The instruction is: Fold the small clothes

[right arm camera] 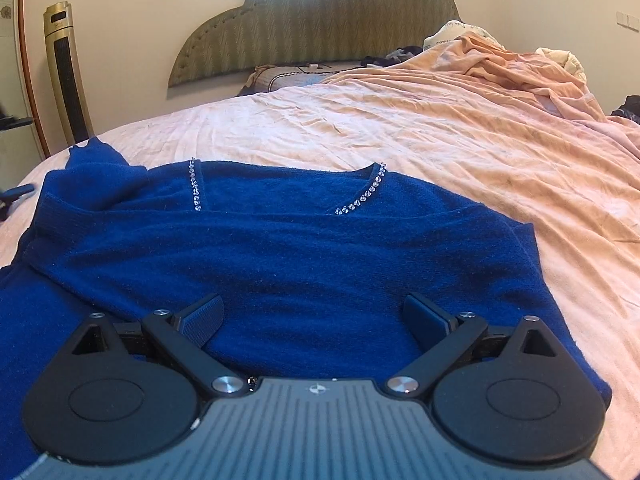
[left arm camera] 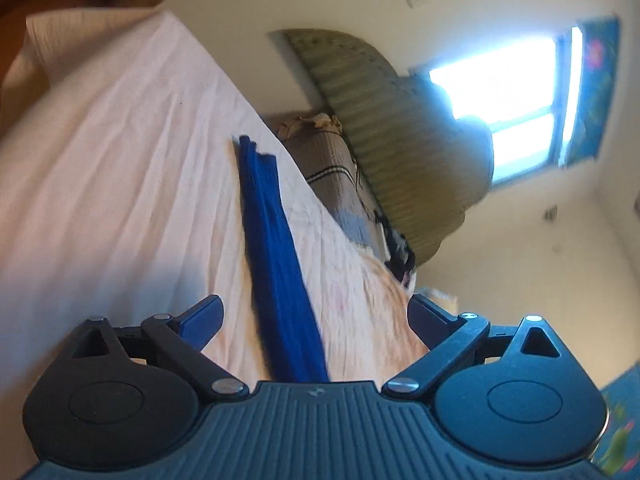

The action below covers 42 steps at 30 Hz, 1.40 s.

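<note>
Currently sweater (right arm camera: pixel 304 264) lies flat on bed (right arm camera: pixel 440 128), neckline at 12 o'clock, one sleeve folded in at 10. Right gripper (right arm camera: pixel 314 320) low over hem, jaws spread, empty; left gripper (left arm camera: pixel 316 320) likewise (edge-on view). Pinch both hem corners evenly, then fold toward neckline.

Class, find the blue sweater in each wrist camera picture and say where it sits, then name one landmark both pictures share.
Left wrist view: the blue sweater shows as a narrow strip running up the centre, between the open fingers of the left gripper.
Right wrist view: it fills the lower left and centre, neckline facing away, beyond the open right gripper.
Shared landmark: the green headboard.
</note>
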Tool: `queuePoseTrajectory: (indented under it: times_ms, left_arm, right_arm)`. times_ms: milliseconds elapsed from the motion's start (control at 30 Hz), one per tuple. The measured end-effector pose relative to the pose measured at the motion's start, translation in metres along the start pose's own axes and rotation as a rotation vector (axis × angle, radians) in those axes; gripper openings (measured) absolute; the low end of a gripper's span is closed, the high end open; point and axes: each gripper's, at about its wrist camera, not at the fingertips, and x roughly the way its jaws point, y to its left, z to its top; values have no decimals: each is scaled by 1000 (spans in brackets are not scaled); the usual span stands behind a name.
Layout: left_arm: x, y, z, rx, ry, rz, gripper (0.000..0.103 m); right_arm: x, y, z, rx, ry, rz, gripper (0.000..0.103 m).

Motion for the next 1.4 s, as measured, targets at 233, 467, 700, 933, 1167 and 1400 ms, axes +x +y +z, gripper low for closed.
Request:
queuePoseTrajectory:
  times_ms: [233,467,700,933,1167,1400]
  left_arm:
    - [71,-16,26,176,-34,124,82]
    - [91,-21,23,401,-54,285,15]
    - [67,-55,17,530,-105,295,5]
    - [10,-201,-98,900,-124,-79,5]
    - [6,-209,-273,969,426,-269,7]
    - [-35,-130,-231,519,287,-172,91]
  right_arm:
    - [1,0,0,11,-2,3,98]
    - [1,0,0,23,-6,8,98]
    - [2,-1,0,23,-6,8,98]
    - [0,-3,0,42,-12,19,98]
    - [-2,-10,-1,80,-26,47,98]
    - [-3,-11,-2,87,-30,53,98]
